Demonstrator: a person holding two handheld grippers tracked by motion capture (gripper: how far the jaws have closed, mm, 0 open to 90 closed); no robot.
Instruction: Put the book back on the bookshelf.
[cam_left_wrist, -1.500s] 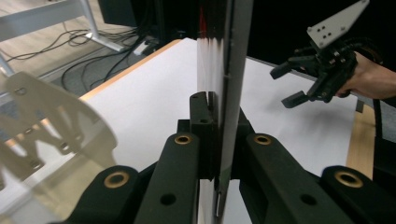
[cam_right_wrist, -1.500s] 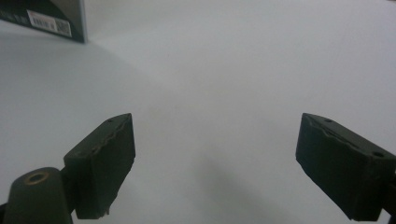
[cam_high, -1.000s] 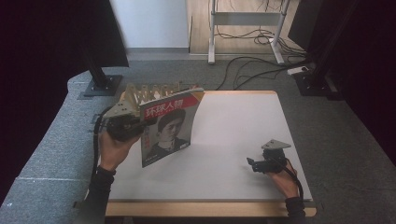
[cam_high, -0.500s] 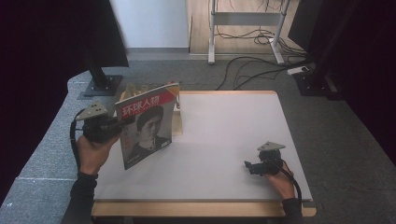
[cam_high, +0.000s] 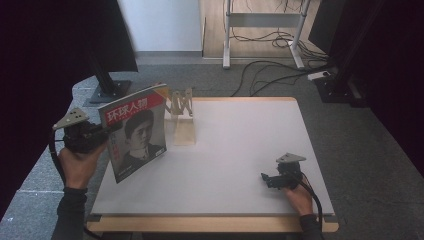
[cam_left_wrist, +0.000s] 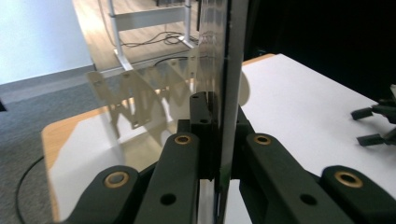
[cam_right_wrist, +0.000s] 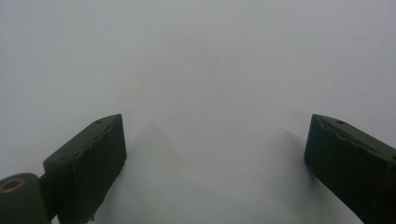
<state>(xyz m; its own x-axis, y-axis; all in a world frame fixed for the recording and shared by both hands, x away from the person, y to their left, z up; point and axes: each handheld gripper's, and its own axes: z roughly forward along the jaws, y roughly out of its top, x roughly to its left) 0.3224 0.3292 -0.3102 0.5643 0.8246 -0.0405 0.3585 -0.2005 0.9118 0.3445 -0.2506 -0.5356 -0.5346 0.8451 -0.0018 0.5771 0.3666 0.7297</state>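
From the high view, we hold a magazine (cam_high: 136, 131) upright in our left gripper (cam_high: 106, 135), off the left edge of the white table (cam_high: 240, 145). Its cover, with a portrait and a red title band, faces the camera. A wooden rack (cam_high: 182, 116) stands on the table's far left, just beside the magazine. Our right gripper (cam_high: 268, 179) rests low on the table near the right front corner, well apart from both.

In the left gripper view, we see the magazine (cam_left_wrist: 229, 84) edge-on, pinched tight between the two black jaws, with the rack (cam_left_wrist: 140, 98) beyond it.

In the right gripper view, our jaws stand spread over bare table (cam_right_wrist: 205, 70), with nothing between them.

We judge the magazine is in mid-carry. The next move calls for a steady grip until it reaches its resting place.
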